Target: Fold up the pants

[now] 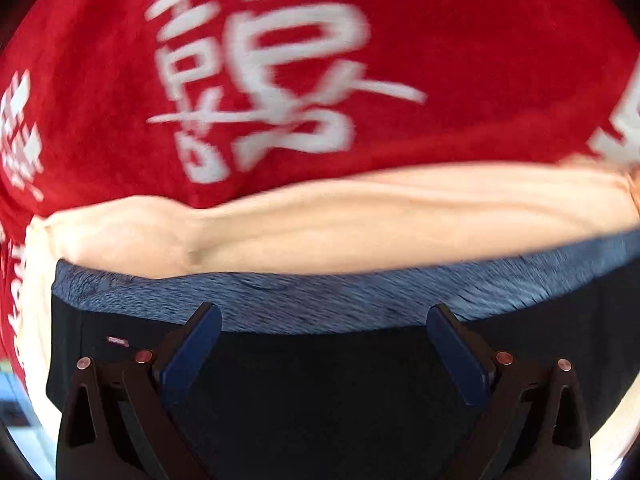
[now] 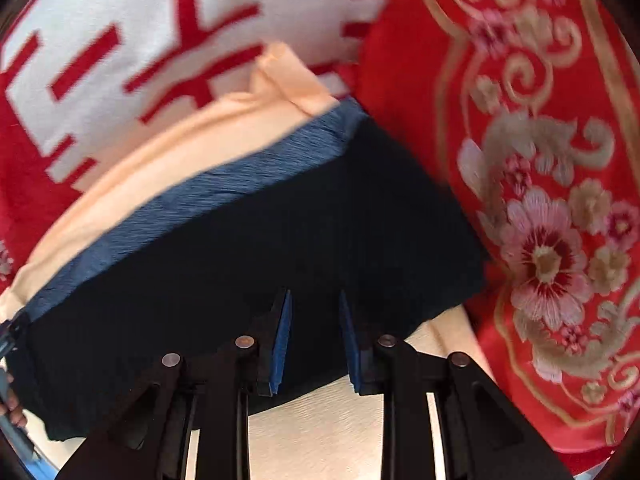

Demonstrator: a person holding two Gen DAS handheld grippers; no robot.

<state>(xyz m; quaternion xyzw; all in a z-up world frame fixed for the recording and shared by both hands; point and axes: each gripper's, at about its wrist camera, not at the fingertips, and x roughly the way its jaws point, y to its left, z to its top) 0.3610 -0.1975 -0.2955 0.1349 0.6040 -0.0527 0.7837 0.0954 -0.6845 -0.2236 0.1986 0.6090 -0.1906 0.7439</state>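
Observation:
The pants lie folded in layers: a dark navy panel [image 1: 320,380] on top, a blue heathered band [image 1: 340,300] beyond it, and a peach-coloured layer [image 1: 360,216] further out. My left gripper [image 1: 324,320] is wide open just above the navy panel, holding nothing. In the right wrist view the same navy panel [image 2: 280,248], blue band [image 2: 240,184] and peach layer [image 2: 180,152] show. My right gripper [image 2: 314,304] stands partly open over the navy panel's near edge; the fabric runs between the fingers, which are not closed on it.
A red cloth with white characters [image 1: 280,60] covers the surface beyond the pants. A red embroidered floral cloth [image 2: 540,200] lies to the right. A cream surface [image 2: 328,432] shows under the right gripper. The other gripper's edge shows at far left [image 2: 8,412].

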